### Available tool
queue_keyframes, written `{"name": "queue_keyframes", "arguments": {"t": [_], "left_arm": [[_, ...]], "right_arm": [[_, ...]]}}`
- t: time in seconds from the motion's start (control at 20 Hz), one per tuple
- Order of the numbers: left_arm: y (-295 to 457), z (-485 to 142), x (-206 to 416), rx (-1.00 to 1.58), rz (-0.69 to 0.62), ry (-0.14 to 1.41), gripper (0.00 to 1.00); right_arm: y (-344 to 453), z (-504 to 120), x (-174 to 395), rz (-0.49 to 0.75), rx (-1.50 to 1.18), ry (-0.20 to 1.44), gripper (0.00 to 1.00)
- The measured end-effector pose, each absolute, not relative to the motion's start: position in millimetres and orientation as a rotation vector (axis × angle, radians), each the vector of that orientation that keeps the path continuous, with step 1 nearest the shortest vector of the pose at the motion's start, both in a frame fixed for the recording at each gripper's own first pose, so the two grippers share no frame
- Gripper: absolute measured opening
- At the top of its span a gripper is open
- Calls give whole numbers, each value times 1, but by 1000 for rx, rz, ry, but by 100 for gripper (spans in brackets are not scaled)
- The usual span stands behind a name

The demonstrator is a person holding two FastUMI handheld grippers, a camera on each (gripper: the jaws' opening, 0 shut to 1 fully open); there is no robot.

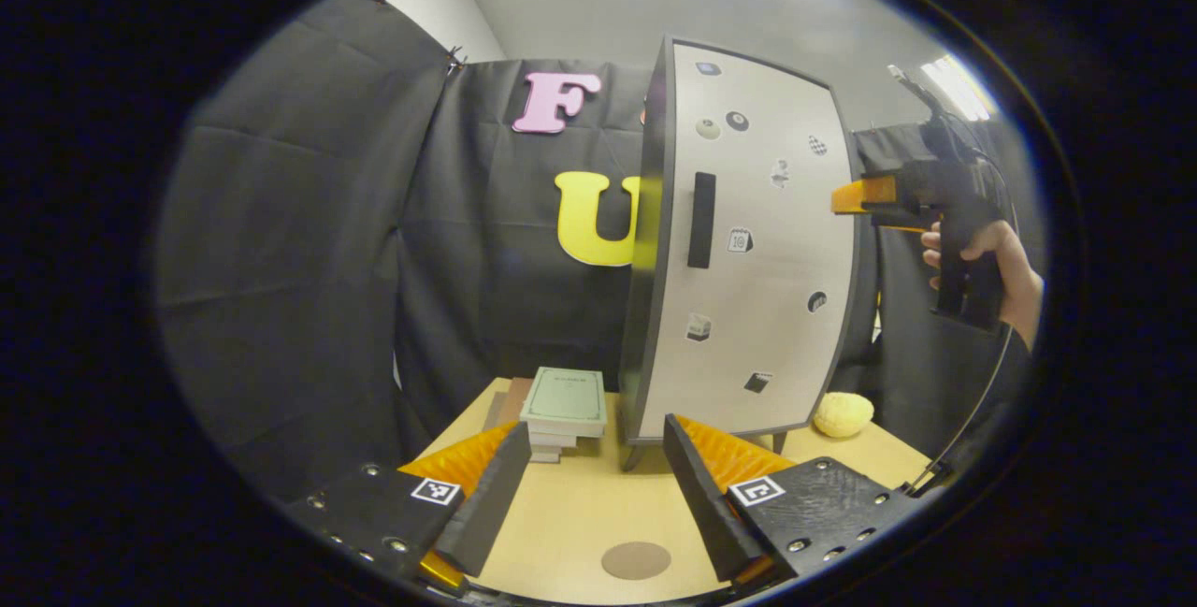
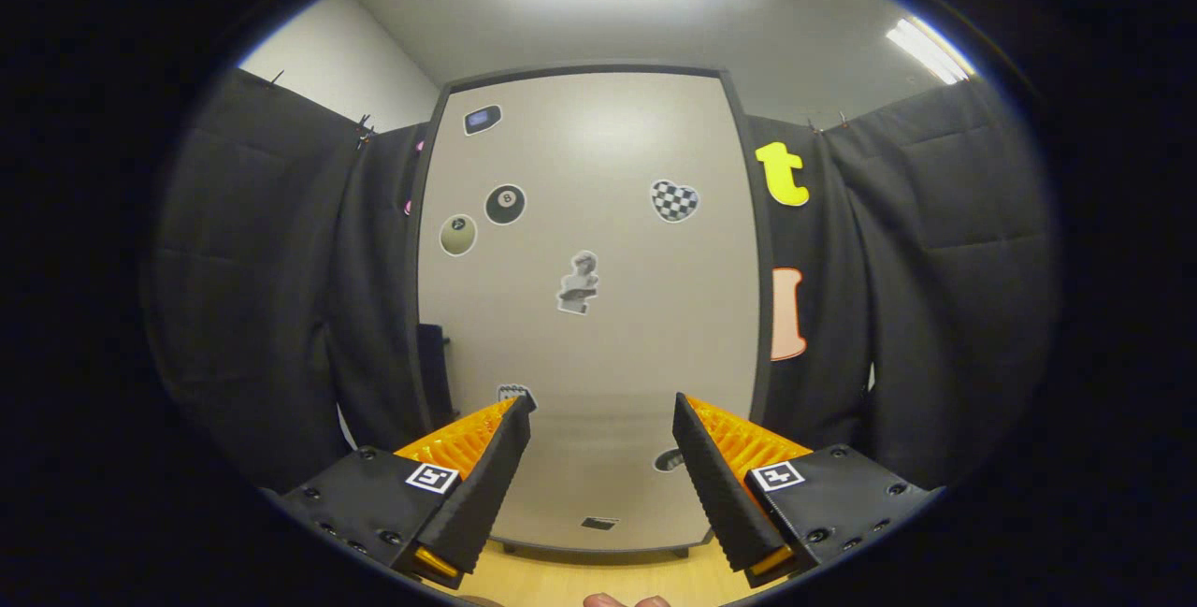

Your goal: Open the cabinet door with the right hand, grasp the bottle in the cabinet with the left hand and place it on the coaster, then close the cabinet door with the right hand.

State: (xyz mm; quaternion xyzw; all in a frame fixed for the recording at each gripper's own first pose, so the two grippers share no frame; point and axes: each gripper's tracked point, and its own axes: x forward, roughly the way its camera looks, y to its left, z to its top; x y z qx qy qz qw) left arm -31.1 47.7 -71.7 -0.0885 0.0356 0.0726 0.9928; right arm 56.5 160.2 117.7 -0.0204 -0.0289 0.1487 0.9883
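Tall grey sticker-covered cabinet door standing closed on light wooden table; bottle presumably hidden behind it. Rigid, probably light-swinging; black vertical handle looking like best hold. Right gripper hovering wide open, empty (left gripper likewise) near round brown coaster.

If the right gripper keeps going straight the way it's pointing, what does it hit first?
Most likely the cabinet door, which lies squarely ahead of the open right gripper; it would meet the flat panel, not the handle. How far off it stands is unclear.
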Motion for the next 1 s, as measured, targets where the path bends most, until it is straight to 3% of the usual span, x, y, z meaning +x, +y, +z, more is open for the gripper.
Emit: {"name": "queue_keyframes", "arguments": {"t": [0.5, 0.7, 0.75, 0.8, 1.0], "left_arm": [[93, -78, -49, -204, 249, 86, 88], [111, -81, -54, -213, 292, 92, 86], [112, -86, -55, -223, 298, 98, 86], [116, -88, -55, -233, 307, 105, 86], [130, -97, -64, -280, 345, 115, 87]], "right_arm": [[274, 138, 82, 437, -17, -68, 98], [300, 128, 105, 428, 6, -24, 98], [306, 124, 110, 430, 13, -5, 92], [308, 121, 114, 424, 20, 7, 98], [320, 111, 130, 410, 10, 42, 94]]}}
